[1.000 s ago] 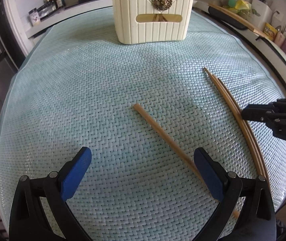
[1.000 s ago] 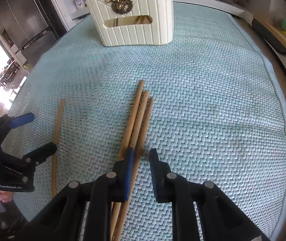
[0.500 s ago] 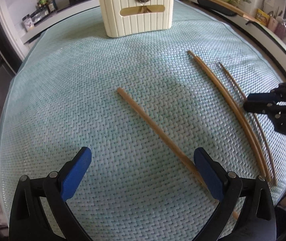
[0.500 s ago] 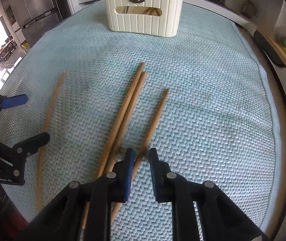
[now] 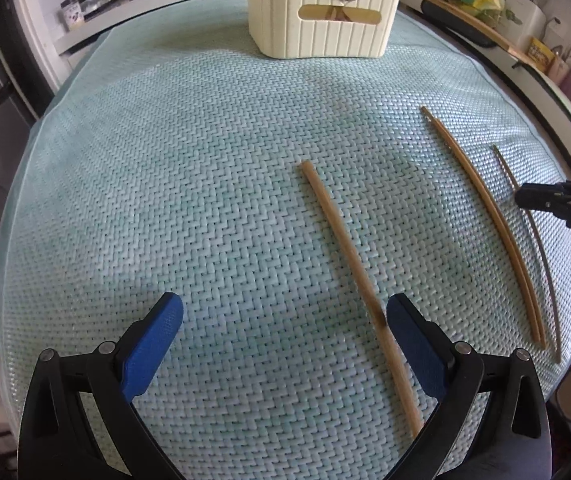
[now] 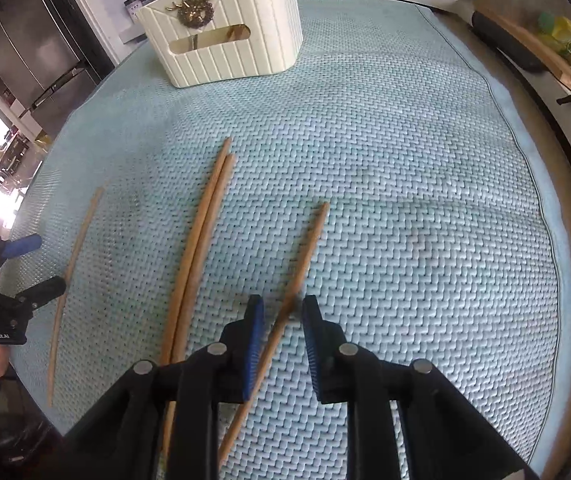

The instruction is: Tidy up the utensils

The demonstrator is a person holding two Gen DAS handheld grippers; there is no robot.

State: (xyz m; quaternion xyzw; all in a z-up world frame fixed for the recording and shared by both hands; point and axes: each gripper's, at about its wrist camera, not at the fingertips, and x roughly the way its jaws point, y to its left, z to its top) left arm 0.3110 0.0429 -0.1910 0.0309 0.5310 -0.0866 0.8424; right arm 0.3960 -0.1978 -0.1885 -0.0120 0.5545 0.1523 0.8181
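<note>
kitchen backdrop; pale green woven mat [image 5: 189, 184] covers the tabletop, cream ribbed utensil holder [image 5: 325, 12] at its far edge, the likely destination. left claw [image 5: 285, 320] spread wide over a lone wooden chopstick [image 5: 345, 256], framing it for a grab. aligned chopstick pair [image 6: 201, 236] lies between. right claw [image 6: 281, 312] straddles another single chopstick [image 6: 301, 264], jaws narrow but easing apart, pads not pressing.
</note>
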